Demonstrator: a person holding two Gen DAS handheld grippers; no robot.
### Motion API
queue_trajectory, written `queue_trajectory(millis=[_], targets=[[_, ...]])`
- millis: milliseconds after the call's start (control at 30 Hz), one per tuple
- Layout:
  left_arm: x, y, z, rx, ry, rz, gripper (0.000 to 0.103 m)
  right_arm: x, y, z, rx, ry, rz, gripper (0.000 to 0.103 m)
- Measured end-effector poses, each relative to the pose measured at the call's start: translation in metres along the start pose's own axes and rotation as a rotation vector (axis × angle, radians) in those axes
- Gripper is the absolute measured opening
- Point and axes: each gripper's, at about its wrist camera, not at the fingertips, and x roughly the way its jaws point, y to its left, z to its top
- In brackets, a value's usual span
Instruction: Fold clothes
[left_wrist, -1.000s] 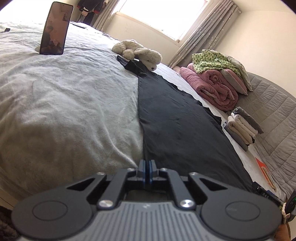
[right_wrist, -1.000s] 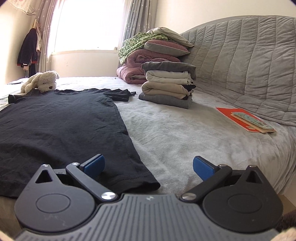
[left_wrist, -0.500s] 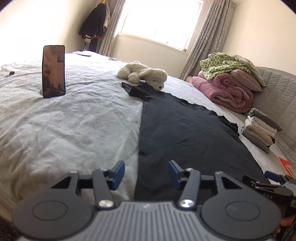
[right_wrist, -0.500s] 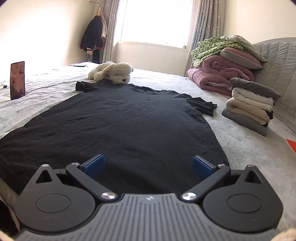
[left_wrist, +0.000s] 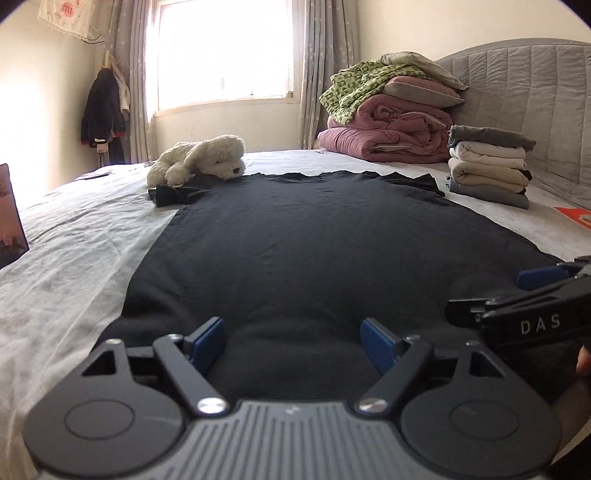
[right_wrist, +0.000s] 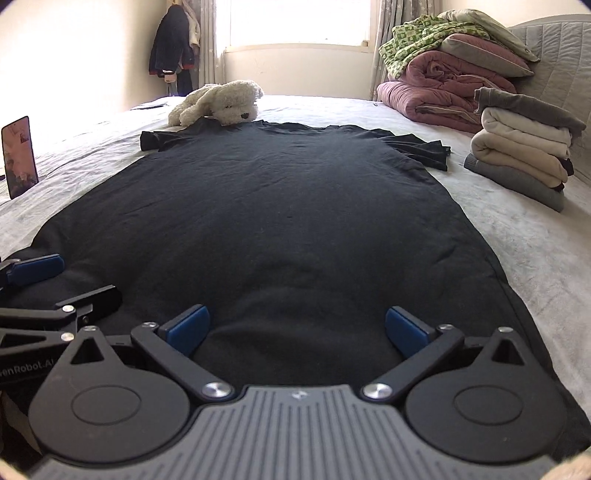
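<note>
Grippers poised at the hem: we hold our left gripper (left_wrist: 293, 345) and right gripper (right_wrist: 297, 330) side by side over the near edge of a black T-shirt (left_wrist: 314, 240), spread flat and face-down-or-up we cannot tell, on the grey bedspread (left_wrist: 74, 240). Our left gripper's jaws have just been opening and now stand wide, with nothing pinched between them, only shirt fabric lying below; our right gripper's jaws stand wide too and grip nothing. At the shirt's far end a white plush dog (left_wrist: 201, 158) rests on one sleeve, and beyond the other sleeve sits a stack of folded clothes (left_wrist: 487, 170). By our judgement the fold has yet to begin. To do it well we would spread our grippers apart toward the shirt's two hem corners, pinch both layers of cloth without catching the bedspread under the shirt, and keep the hem taut and level as we carry it toward the collar. That plush dog on the sleeve could drag or bunch the shirt.
</note>
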Motion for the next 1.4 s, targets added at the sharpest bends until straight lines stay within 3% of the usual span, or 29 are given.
queue_trajectory(millis=[200, 633, 800, 1000, 1267, 1400], targets=[[-0.026, 0.005, -0.006, 0.002, 0.004, -0.021, 0.082, -0.025, 0.004, -0.024, 0.047, -0.067, -0.026, 0.103], [-0.059, -0.006, -0.013, 0.015, 0.043, -0.044, 0.087, -0.053, 0.006, -0.038, 0.021, -0.090, -0.034, 0.103], [-0.066, -0.012, -0.005, 0.087, 0.066, -0.147, 0.091, -0.060, 0.006, -0.035, -0.023, -0.072, -0.036, 0.103], [-0.073, -0.009, 0.030, 0.057, 0.015, -0.251, 0.097, -0.068, -0.012, -0.009, -0.037, 0.007, -0.085, 0.103], [-0.015, -0.019, 0.100, 0.161, 0.055, -0.318, 0.100, -0.035, -0.070, 0.050, 0.172, 0.078, -0.041, 0.103], [0.034, -0.017, 0.126, 0.151, 0.072, -0.333, 0.100, -0.008, -0.093, 0.079, 0.219, 0.105, -0.110, 0.103]])
